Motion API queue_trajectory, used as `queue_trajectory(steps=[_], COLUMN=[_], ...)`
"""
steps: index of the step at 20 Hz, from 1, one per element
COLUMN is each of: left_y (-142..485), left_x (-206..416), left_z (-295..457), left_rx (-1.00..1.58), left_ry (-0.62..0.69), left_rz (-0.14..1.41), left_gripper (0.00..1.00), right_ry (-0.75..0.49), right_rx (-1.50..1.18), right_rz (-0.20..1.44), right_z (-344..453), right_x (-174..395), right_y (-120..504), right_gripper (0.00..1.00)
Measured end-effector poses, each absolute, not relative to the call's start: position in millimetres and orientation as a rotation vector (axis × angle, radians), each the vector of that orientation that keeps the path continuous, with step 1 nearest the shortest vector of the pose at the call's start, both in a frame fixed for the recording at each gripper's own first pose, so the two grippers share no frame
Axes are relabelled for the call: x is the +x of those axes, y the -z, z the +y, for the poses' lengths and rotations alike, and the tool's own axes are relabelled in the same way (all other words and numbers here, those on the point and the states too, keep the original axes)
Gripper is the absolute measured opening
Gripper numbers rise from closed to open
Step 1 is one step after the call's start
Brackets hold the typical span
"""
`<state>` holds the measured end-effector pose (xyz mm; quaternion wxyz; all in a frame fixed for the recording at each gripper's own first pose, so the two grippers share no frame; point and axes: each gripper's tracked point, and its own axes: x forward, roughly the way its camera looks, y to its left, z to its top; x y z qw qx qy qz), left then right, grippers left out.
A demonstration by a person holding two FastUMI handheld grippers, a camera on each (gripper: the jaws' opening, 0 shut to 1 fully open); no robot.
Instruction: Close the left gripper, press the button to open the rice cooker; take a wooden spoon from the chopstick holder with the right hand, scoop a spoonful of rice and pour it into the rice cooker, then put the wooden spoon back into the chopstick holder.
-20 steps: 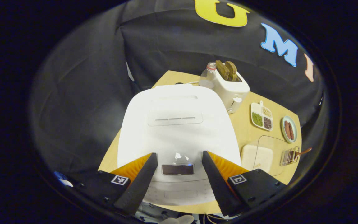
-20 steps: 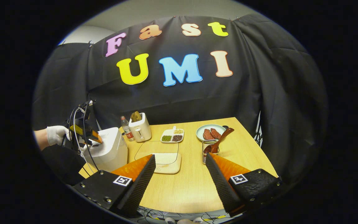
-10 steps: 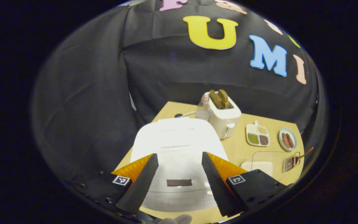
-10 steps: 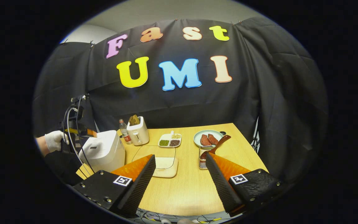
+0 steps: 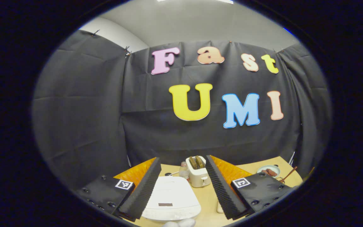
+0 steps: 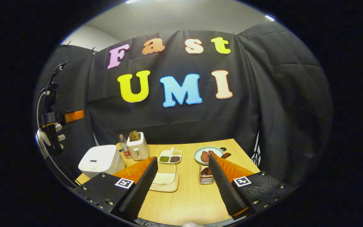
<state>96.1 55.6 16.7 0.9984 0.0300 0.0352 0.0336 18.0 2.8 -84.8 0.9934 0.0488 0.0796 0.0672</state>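
Lifted our left gripper (image 5: 181,192) off closed rice cooker (image 5: 171,200) | both grippers gape, right gripper (image 6: 181,186) empty | risk: open fingers miss button.

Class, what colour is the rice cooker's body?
The rice cooker is white, with a small dark panel on its lid; it shows best in the right gripper view.

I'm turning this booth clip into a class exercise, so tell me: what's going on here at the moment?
A person holds a gripper in each hand above a wooden table. Both the left gripper and the right gripper are open and hold nothing. The white rice cooker sits closed at the table's left. The wooden spoon stands in the chopstick holder, beside the tray of rice. Nothing is being touched yet.
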Motion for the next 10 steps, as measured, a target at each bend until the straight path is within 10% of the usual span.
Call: queue_trajectory(steps=[10], left_y=[-41], left_x=[2], left_z=[6], left_rx=[0.023], left_ry=[0.008], left_rz=[-0.037], left_gripper=[1.00], right_ry=[-0.089], right_rx=[0.068], right_rz=[-0.005], right_z=[-6], right_x=[17], right_y=[25], right_gripper=[0.99])
